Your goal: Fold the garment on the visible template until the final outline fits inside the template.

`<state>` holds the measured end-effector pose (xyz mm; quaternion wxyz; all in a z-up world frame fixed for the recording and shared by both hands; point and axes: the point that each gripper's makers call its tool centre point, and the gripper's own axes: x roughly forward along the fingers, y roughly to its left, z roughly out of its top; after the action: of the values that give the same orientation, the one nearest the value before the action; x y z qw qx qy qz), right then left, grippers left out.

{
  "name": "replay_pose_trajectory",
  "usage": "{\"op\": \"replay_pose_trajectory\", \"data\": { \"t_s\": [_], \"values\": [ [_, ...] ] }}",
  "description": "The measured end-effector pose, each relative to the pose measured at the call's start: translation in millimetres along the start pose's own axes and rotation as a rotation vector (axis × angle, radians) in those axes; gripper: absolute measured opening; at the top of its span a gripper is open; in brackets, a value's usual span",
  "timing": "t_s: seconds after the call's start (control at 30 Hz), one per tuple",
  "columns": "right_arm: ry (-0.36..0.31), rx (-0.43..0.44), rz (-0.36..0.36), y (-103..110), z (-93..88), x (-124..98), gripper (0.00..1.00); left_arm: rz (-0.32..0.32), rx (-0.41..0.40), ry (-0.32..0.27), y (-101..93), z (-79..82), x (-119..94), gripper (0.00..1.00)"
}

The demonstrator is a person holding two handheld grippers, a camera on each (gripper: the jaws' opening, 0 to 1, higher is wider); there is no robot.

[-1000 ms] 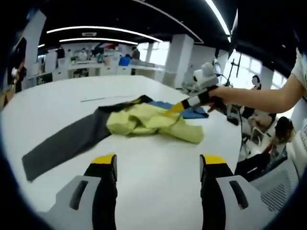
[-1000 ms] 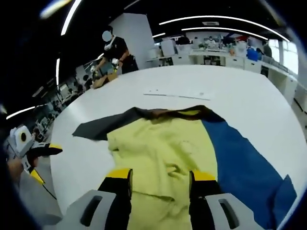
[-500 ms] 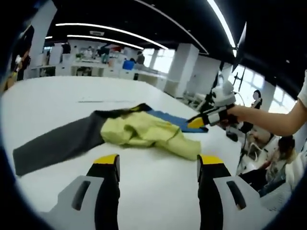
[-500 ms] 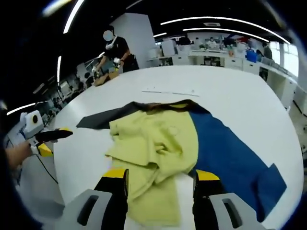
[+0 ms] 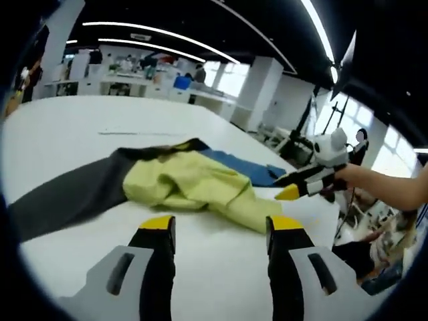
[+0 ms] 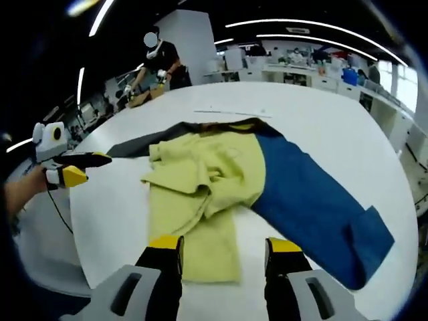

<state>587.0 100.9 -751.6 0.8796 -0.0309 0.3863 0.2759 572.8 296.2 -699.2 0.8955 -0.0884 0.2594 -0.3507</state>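
Observation:
A garment of three colours lies crumpled on the white table (image 5: 221, 267). Its yellow middle (image 5: 187, 182) is bunched, a dark grey sleeve (image 5: 63, 199) runs left, and a blue part (image 5: 242, 167) lies behind. My left gripper (image 5: 221, 229) is open, low over bare table just short of the yellow cloth. In the right gripper view the yellow part (image 6: 200, 175) trails a sleeve (image 6: 200, 249) down to my open right gripper (image 6: 224, 246), whose jaws stand to either side of the sleeve's end. The blue part (image 6: 314, 200) spreads right. The right gripper (image 5: 309, 180) hovers beside the yellow hem.
A thin pale strip (image 6: 227, 112) lies on the table beyond the garment. The left gripper (image 6: 67, 168), held by a hand, hovers at the table's left edge. A person (image 6: 160, 60) stands at another table far back. Desks and stands ring the room.
The right gripper has drawn back from over the yellow cloth, and the yellow sleeve now lies stretched out toward it. The left gripper has come a little closer to the garment.

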Motion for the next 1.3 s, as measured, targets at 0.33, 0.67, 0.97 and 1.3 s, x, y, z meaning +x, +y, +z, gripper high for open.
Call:
{"op": "replay_pose_trajectory", "data": {
  "t_s": [0.33, 0.67, 0.97, 1.3],
  "values": [
    [0.028, -0.024, -0.014, -2.1, -20.7, 1.0, 0.4, 0.001, -0.103, 0.037, -0.8, -4.1, 30.3, 0.45],
    [0.037, -0.042, -0.057, -7.4, -32.5, 2.8, 0.32, 0.031, -0.175, 0.059, 4.6, -2.5, 58.1, 0.39],
    [0.037, -0.054, -0.056, -1.7, -36.0, 9.1, 0.29, 0.051, -0.283, 0.096, 7.1, -13.7, 77.8, 0.32],
    [0.029, -0.048, -0.11, -5.0, -32.9, 19.9, 0.2, 0.093, -0.347, 0.149, 10.8, -26.3, 87.4, 0.14]
  ]
}}
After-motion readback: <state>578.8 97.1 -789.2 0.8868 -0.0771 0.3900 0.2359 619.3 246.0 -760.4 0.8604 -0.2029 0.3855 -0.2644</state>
